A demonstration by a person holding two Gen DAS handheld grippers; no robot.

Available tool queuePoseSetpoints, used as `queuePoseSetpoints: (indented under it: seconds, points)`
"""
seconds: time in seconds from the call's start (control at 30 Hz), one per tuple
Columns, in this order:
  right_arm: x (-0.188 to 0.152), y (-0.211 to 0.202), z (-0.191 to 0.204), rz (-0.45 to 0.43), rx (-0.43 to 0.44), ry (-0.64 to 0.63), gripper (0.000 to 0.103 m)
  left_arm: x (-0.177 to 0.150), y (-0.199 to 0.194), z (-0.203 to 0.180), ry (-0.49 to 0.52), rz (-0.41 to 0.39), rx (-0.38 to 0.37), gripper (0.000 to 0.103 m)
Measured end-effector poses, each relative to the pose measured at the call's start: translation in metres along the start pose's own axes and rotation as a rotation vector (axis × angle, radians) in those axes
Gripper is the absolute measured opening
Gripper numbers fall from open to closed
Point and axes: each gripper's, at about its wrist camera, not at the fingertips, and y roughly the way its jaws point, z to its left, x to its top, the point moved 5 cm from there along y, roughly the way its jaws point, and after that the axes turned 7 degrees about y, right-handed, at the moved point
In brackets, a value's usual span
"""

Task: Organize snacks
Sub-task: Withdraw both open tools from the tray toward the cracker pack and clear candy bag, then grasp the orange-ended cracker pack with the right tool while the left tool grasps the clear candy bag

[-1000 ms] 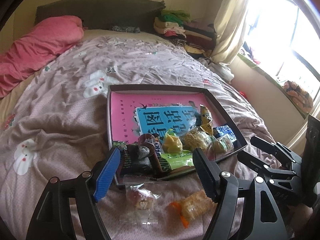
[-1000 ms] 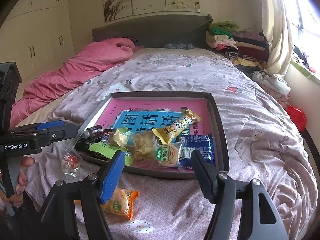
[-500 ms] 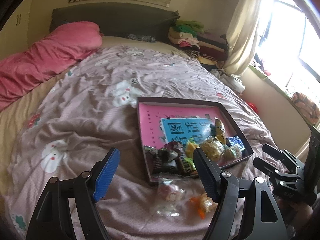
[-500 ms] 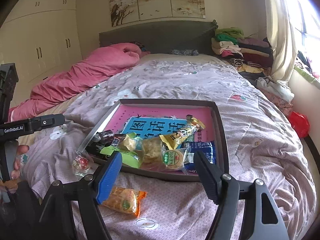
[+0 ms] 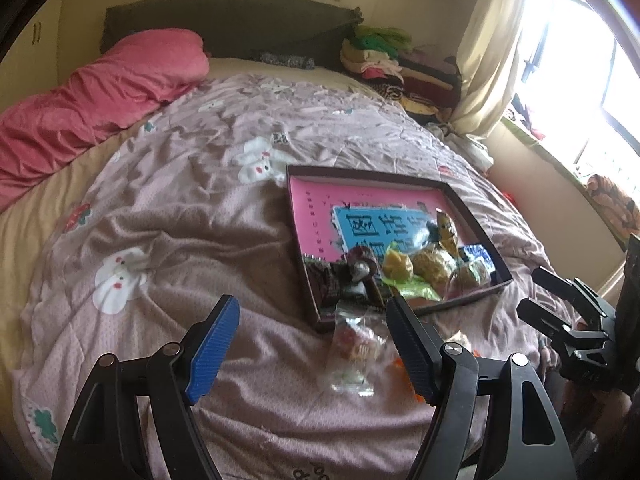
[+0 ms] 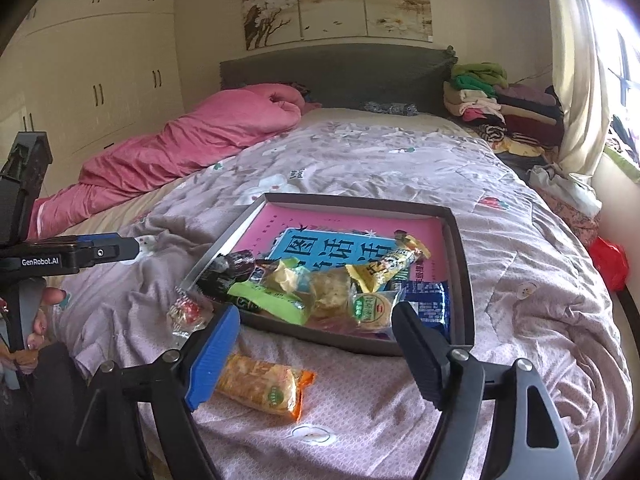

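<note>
A dark shallow box (image 5: pixel 472 216) (image 6: pixel 464 264) with a pink and blue book inside lies on the bed and holds several snack packets (image 6: pixel 320 292) along its near edge. A clear packet with red candy (image 5: pixel 354 344) (image 6: pixel 186 312) lies on the blanket just outside the box's near left corner. An orange snack packet (image 6: pixel 260 386) lies on the blanket in front of the box. My left gripper (image 5: pixel 312 348) is open and empty, above the blanket left of the candy packet. My right gripper (image 6: pixel 316 356) is open and empty, above the orange packet.
The bed has a mauve quilt (image 5: pixel 180 220). A pink duvet (image 6: pixel 192 148) lies along its far left. Folded clothes (image 6: pixel 500 104) are stacked at the headboard's right. A curtain and window are on the right, wardrobes (image 6: pixel 100 80) on the left. A red bag (image 6: pixel 608 260) lies beside the bed.
Both grippers have pulled back and up from the box, so it looks smaller. The left view has swung left. The snacks have not moved.
</note>
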Motion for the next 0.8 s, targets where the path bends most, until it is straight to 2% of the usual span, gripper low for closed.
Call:
queuePoseSetpoints:
  seconds: [0.3, 0.53, 0.8]
  points:
    - [-0.018, 0.007, 0.016, 0.058, 0.035, -0.089, 0.081, -0.015, 0.013, -0.014, 0.023, 0.058, -0.017, 0.077]
    - [-0.038, 0.021, 0.023, 0.124, 0.042, -0.153, 0.082, -0.024, 0.026, -0.028, 0.049, 0.098, -0.036, 0.077]
    - [-0.050, 0.030, 0.032, 0.157, 0.036, -0.253, 0.086, -0.033, 0.039, -0.037, 0.070, 0.132, -0.050, 0.077]
